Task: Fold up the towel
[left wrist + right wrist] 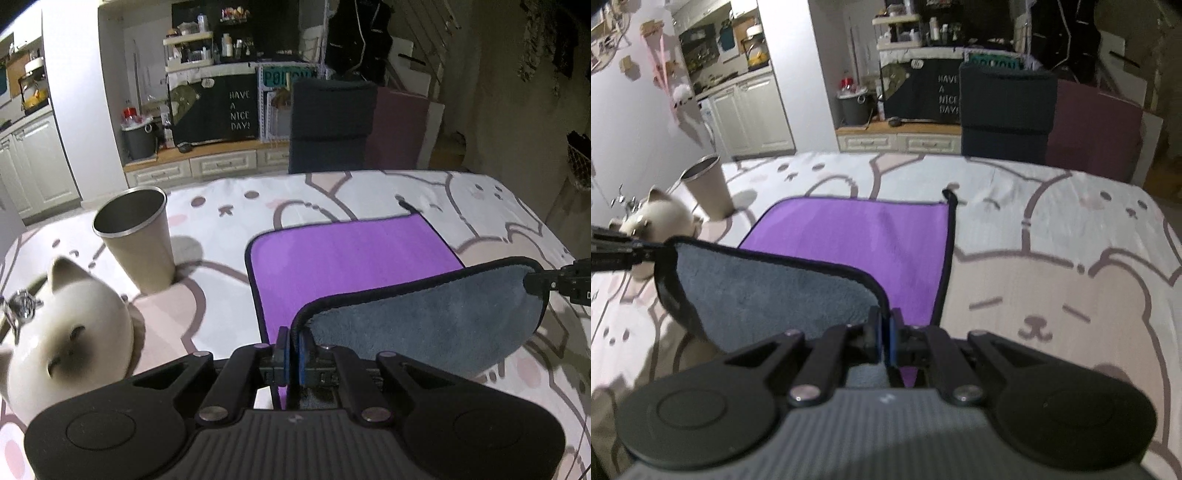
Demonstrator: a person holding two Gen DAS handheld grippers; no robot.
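The towel (351,254) is purple on one face and grey on the other, with a black hem. Its far part lies flat on the bear-print table cover. Its near edge is lifted, grey underside (424,325) facing me. My left gripper (293,345) is shut on the near left corner. My right gripper (885,332) is shut on the near right corner; it also shows at the right edge of the left wrist view (535,282). The towel (857,240) sags between the two grippers in the right wrist view. A black hang loop (951,195) sticks out at the far right corner.
A metal cup (135,240) stands left of the towel. A white cat-shaped ceramic jar (70,332) sits nearer, at the left. A dark chair (332,125) stands behind the table's far edge. Bare bear-print cover (1052,295) lies right of the towel.
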